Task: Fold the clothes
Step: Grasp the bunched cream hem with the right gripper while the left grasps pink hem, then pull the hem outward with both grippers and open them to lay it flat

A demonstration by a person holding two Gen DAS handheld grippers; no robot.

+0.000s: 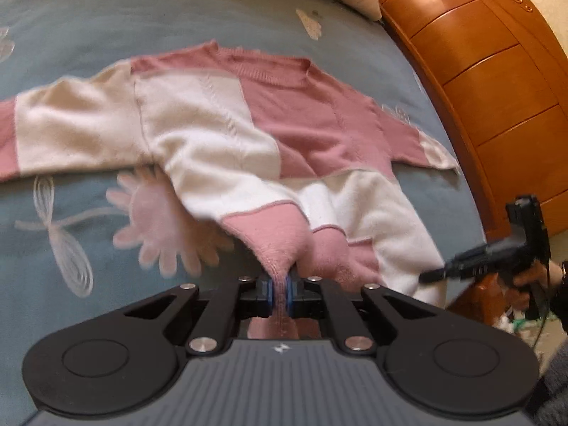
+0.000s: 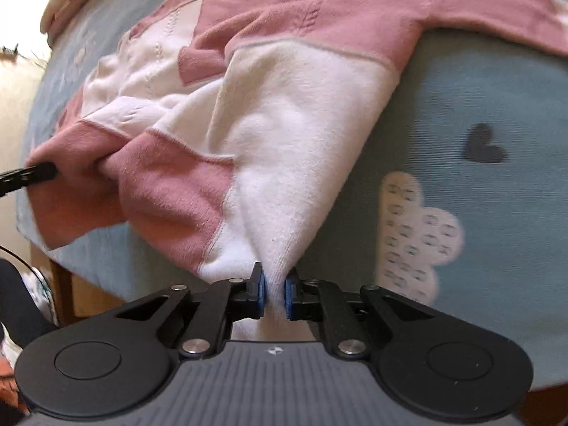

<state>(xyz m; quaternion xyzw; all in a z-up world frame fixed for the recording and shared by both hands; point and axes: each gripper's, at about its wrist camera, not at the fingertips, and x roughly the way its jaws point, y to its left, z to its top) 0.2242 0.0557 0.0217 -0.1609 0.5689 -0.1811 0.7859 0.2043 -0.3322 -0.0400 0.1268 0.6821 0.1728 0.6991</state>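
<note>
On the blue floral bedspread (image 1: 88, 142) your pink-and-white sweater (image 1: 220, 124) lies spread — left gripper (image 1: 280, 293) clenched on its pink hem, right gripper (image 2: 273, 291) pinching the white hem corner.

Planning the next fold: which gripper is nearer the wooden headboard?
Right. In the left wrist view the right gripper grips the sweater hem at the bed edge just below the headboard; the left gripper pinches the pink hem further along, away from it.
</note>
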